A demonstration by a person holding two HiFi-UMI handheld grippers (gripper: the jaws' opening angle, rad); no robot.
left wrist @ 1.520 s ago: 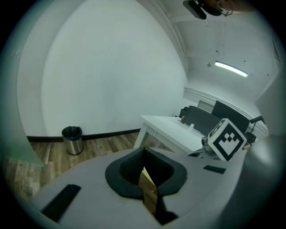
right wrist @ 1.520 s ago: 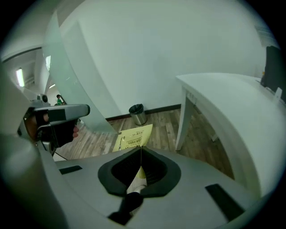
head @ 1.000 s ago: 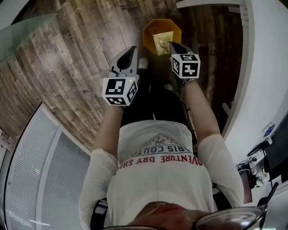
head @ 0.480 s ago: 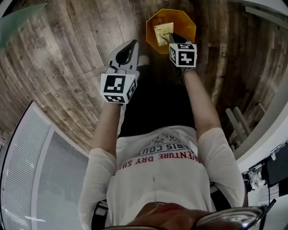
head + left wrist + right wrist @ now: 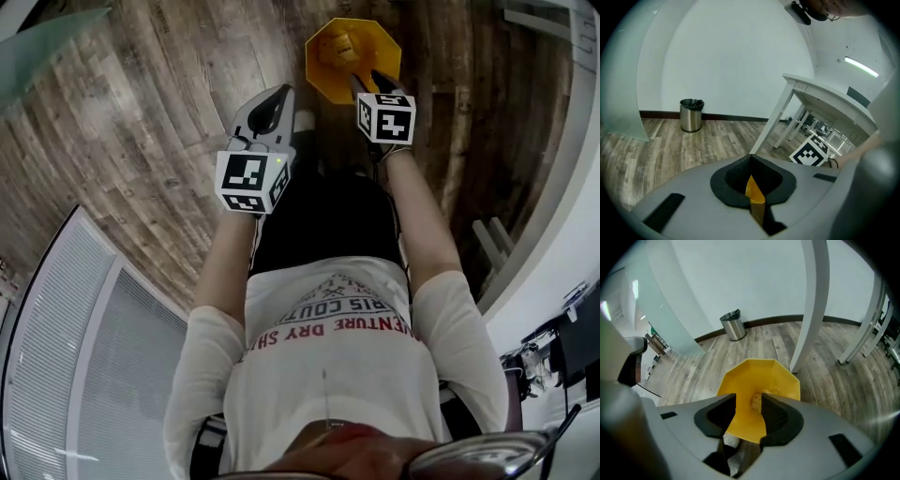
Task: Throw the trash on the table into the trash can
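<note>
A yellow octagonal trash can (image 5: 367,37) stands on the wood floor in front of the person. A crumpled yellowish wrapper (image 5: 343,43) lies inside it. My right gripper (image 5: 368,81) hangs over the can's near rim. Its jaws have just been opening and nothing is between them. In the right gripper view the can (image 5: 740,385) fills the gap between the right gripper (image 5: 749,399) pads, with the wrapper (image 5: 755,401) down inside. My left gripper (image 5: 282,91) is left of the can, over bare floor. The left gripper (image 5: 750,158) tips meet, holding nothing.
A steel bin (image 5: 691,115) stands by the far wall and is also in the right gripper view (image 5: 732,326). White table legs (image 5: 809,310) rise just beyond the yellow can, under a white table (image 5: 825,93). A frosted glass panel (image 5: 670,310) stands to the left.
The wrapper held at the right gripper's tips has dropped into the yellow can. The right jaws have opened. Both grippers have sunk toward the floor.
</note>
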